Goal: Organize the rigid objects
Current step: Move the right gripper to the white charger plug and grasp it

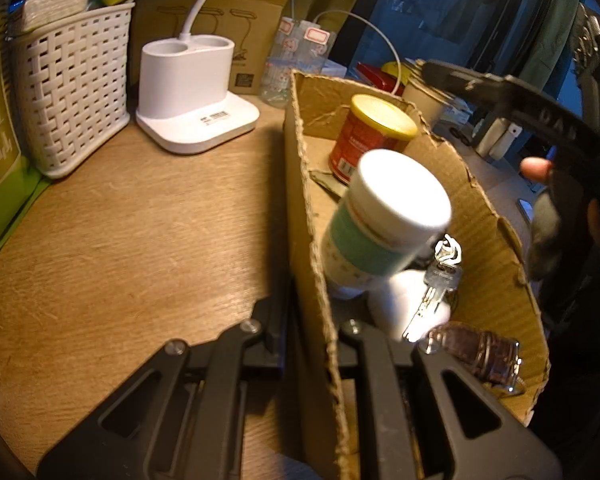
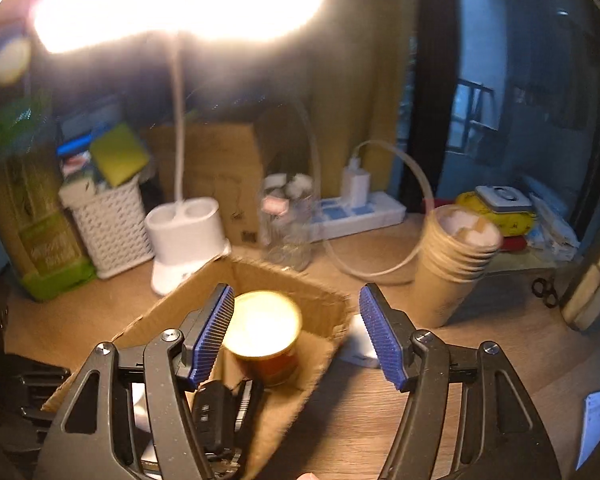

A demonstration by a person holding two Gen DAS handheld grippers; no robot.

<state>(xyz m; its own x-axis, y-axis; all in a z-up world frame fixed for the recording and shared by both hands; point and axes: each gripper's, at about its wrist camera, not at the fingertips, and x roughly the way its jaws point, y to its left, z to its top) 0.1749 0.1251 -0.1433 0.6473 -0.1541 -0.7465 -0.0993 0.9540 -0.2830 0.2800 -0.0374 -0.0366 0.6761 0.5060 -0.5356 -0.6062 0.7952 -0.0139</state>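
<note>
A cardboard box (image 1: 496,264) stands on the wooden desk. My left gripper (image 1: 312,320) is shut on the box's near wall, one finger on each side. Inside the box are a red can with a yellow lid (image 1: 370,136), a white-capped bottle with a teal band (image 1: 380,220) that is tilted and blurred, keys (image 1: 436,288) and a brown watch strap (image 1: 480,352). My right gripper (image 2: 296,332) is open and empty above the box (image 2: 320,356), over the red can (image 2: 266,340). A black car key (image 2: 212,412) lies in the box.
A white lamp base (image 1: 192,100) and a white woven basket (image 1: 72,92) stand at the back left. A clear jar (image 2: 288,220), a power strip (image 2: 360,212), a stack of paper cups (image 2: 452,264) and scissors (image 2: 544,288) are on the desk behind the box.
</note>
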